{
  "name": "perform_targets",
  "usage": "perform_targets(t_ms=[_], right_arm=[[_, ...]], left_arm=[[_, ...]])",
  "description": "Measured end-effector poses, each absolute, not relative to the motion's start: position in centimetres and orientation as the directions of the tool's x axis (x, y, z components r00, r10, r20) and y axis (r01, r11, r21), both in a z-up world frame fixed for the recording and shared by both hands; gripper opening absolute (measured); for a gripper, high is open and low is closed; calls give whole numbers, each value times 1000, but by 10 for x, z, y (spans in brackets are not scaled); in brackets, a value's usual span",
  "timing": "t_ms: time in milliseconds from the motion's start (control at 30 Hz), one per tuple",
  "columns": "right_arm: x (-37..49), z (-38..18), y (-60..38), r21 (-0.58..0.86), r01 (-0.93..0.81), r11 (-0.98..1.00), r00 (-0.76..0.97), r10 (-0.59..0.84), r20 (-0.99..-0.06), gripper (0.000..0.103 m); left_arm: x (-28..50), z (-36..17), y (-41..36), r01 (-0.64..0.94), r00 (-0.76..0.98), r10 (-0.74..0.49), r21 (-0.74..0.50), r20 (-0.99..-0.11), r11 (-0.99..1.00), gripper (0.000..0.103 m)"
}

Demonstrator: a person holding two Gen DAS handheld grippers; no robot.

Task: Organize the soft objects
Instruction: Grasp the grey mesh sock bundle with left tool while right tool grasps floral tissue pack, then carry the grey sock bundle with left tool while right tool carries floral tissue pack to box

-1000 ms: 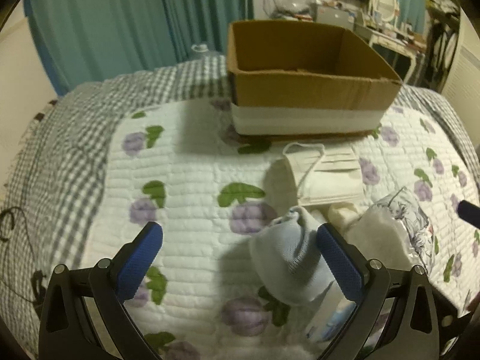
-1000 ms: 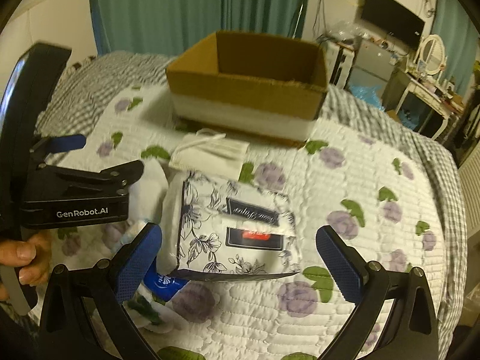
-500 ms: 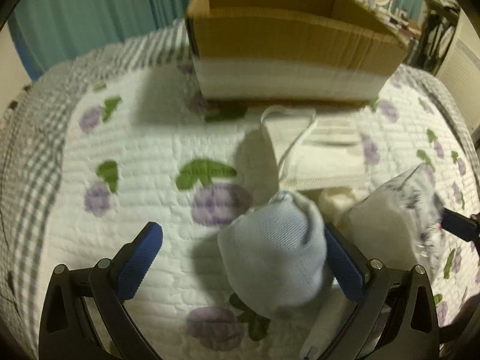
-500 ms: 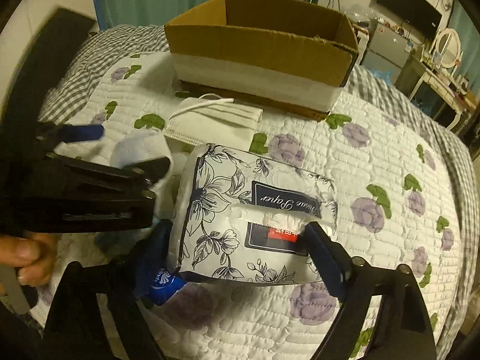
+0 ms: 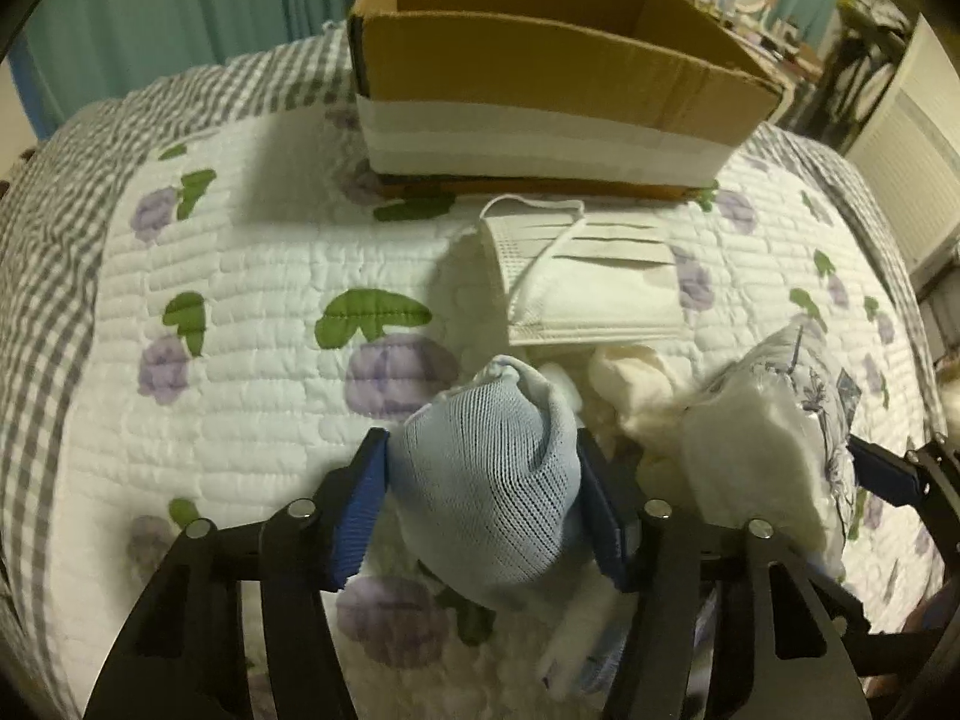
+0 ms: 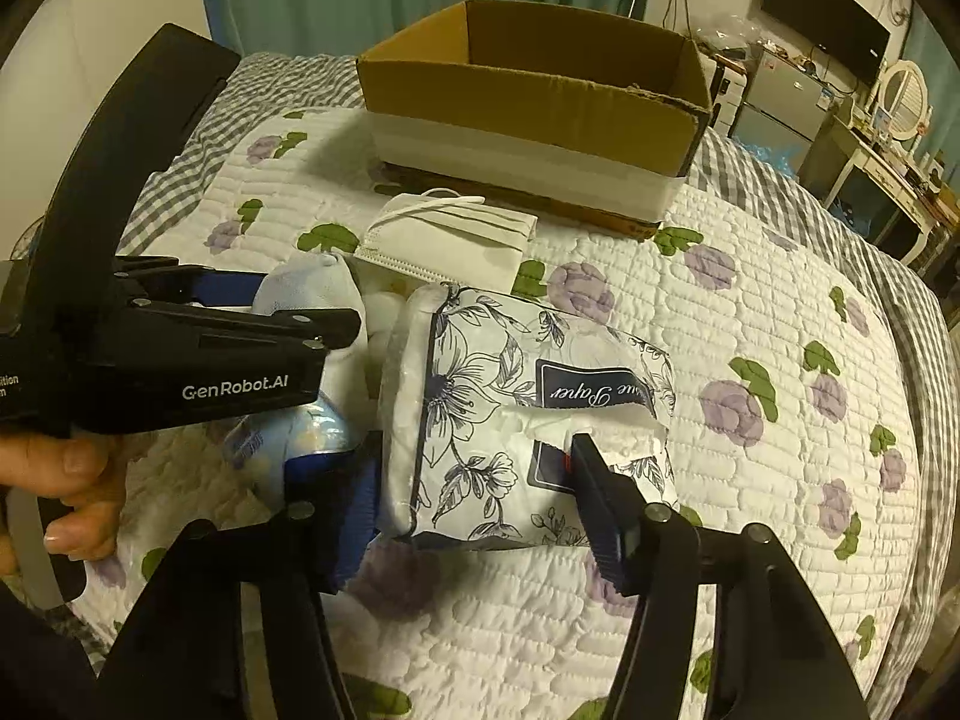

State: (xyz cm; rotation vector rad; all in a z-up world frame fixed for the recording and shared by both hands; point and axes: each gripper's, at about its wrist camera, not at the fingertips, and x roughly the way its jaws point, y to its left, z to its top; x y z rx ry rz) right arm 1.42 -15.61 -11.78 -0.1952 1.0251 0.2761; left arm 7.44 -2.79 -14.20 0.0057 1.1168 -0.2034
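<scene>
Now I have both tools loaded. My left hand-held gripper (image 5: pixel 483 483) pinches the pale blue knitted sock bundle (image 5: pixel 492 480) across its bulging middle, where the blue pads bite best on soft knit. My right hand-held gripper (image 6: pixel 474 495) squeezes the floral-printed plastic pack of tissue paper (image 6: pixel 528 414) across its width, denting the torn top. Both sit low over the white quilted bedspread with purple flowers (image 6: pixel 750 312). The open brown cardboard box (image 5: pixel 540 78) waits beyond, just behind the folded white face mask (image 5: pixel 588 294), so I judge both loads are meant for it.
</scene>
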Motion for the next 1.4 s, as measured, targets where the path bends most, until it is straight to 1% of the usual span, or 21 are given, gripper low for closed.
perform_targets(t_ms=[133,233,333,500,933,1133,1333,1400], right_arm=[[6,-112,-158,-28,-306,952,499,136,-856,54],[2,-105,-159,-20,-298,954,510,141,-848,51],[-5,-96,-159,-18,-296,955,529,149,-835,50],[-15,-81,-160,-18,-289,957,561,154,-813,48],[-48,-21,-167,-22,-234,972,695,151,-703,48],[-67,7,-168,-47,-212,976,758,134,-639,48],[-81,29,-170,-65,-186,980,802,113,-587,48],[-85,38,-170,-81,-175,981,825,101,-557,48]], left_arm=[[68,-132,-22,165,420,-177,-117,-890,979,51],[64,-126,-18,161,423,-182,-124,-888,979,49],[57,-116,-12,149,450,-172,-117,-876,982,47],[45,-92,-6,153,512,-169,-105,-842,983,46],[6,-24,3,173,689,-157,-50,-708,984,46],[-10,4,7,172,757,-150,-28,-636,985,46],[-21,23,11,163,817,-129,10,-561,987,46],[-23,28,13,158,834,-125,14,-538,987,46]])
